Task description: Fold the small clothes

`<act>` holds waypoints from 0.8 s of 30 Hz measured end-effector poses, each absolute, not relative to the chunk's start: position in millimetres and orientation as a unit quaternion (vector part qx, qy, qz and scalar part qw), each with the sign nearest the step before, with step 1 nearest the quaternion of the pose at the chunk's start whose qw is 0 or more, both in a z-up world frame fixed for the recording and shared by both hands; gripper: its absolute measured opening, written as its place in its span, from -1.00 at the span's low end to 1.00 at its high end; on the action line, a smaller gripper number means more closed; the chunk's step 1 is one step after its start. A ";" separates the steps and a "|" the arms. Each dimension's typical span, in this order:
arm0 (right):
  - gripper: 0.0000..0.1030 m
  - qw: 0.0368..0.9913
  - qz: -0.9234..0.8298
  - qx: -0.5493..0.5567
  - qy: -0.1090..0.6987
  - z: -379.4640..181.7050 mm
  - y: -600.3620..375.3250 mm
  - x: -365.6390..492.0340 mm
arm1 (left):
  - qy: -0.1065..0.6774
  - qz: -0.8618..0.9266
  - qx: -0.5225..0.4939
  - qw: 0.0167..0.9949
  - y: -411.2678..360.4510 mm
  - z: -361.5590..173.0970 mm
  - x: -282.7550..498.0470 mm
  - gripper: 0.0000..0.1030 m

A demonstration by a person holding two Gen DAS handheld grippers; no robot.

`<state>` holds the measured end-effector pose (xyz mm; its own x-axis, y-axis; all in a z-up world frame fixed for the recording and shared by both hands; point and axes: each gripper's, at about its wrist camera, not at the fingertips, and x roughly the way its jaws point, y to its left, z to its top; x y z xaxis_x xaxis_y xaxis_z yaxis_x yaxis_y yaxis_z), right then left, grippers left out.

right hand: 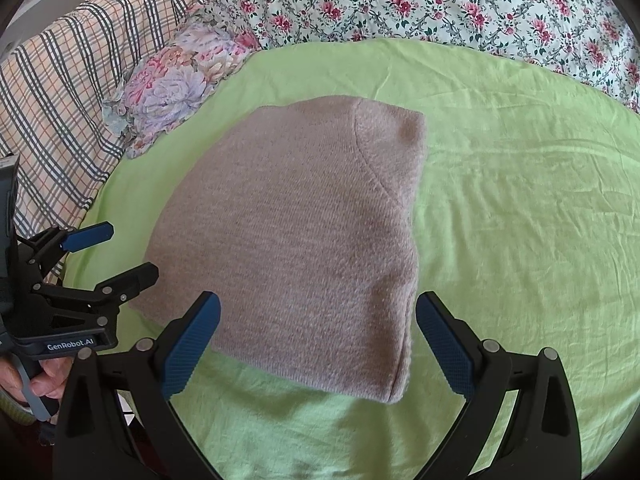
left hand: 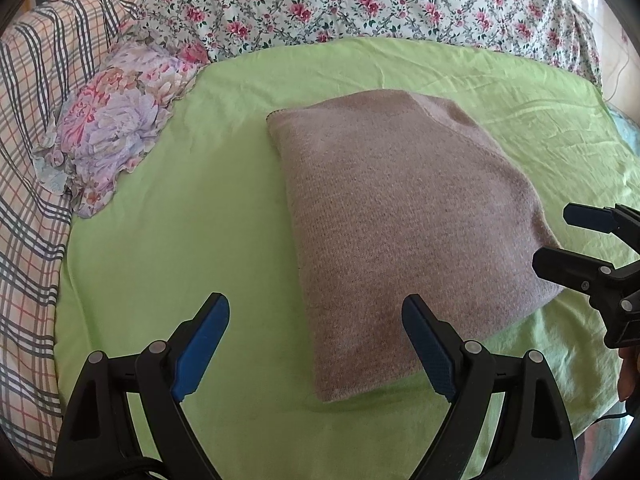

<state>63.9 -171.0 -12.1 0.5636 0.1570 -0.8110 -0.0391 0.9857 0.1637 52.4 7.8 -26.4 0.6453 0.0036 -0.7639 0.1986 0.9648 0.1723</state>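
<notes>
A pinkish-beige knitted garment (left hand: 404,216) lies folded into a thick rectangle on a light green sheet (left hand: 168,240). It also shows in the right wrist view (right hand: 296,232). My left gripper (left hand: 316,312) is open and empty, just in front of the garment's near left corner. My right gripper (right hand: 318,308) is open and empty, hovering over the garment's near edge. The right gripper also shows in the left wrist view (left hand: 556,236) at the garment's right side. The left gripper also shows in the right wrist view (right hand: 128,252) at its left side.
A floral quilt (left hand: 360,0) is heaped along the far side of the sheet. A checked blanket (left hand: 32,120) lies at the left. A small bunched flowery cloth (left hand: 120,120) sits at the sheet's far left corner, and shows in the right wrist view (right hand: 176,80).
</notes>
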 end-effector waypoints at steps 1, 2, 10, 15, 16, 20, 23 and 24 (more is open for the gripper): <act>0.91 0.882 0.056 0.063 0.463 -11.9 -171.2 64.8 | 0.417 -0.055 0.121 0.899 7.2 -26.4 53.2 0.72; 0.91 0.882 0.056 0.063 0.463 -11.6 -171.5 65.8 | 0.417 -0.055 0.122 0.899 6.4 -26.3 54.8 0.72; 0.91 0.884 0.054 0.065 0.461 -10.1 -174.0 70.3 | 0.414 -0.058 0.121 0.900 1.9 -23.0 66.5 0.72; 0.91 0.883 0.055 0.068 0.460 -9.9 -178.1 76.1 | 0.414 -0.058 0.120 0.900 0.3 -23.3 70.8 0.72; 0.91 0.884 0.055 0.068 0.460 -10.0 -178.0 76.6 | 0.415 -0.058 0.120 0.900 -0.1 -23.7 71.0 0.72; 0.91 0.883 0.054 0.071 0.461 -10.3 -176.3 76.7 | 0.416 -0.059 0.120 0.899 -1.5 -24.2 73.9 0.72; 0.91 0.883 0.053 0.071 0.461 -10.5 -175.1 76.5 | 0.417 -0.060 0.119 0.899 -1.6 -24.2 75.8 0.73; 0.91 0.883 0.053 0.071 0.461 -10.5 -175.1 77.5 | 0.418 -0.060 0.119 0.899 -1.5 -24.2 76.8 0.73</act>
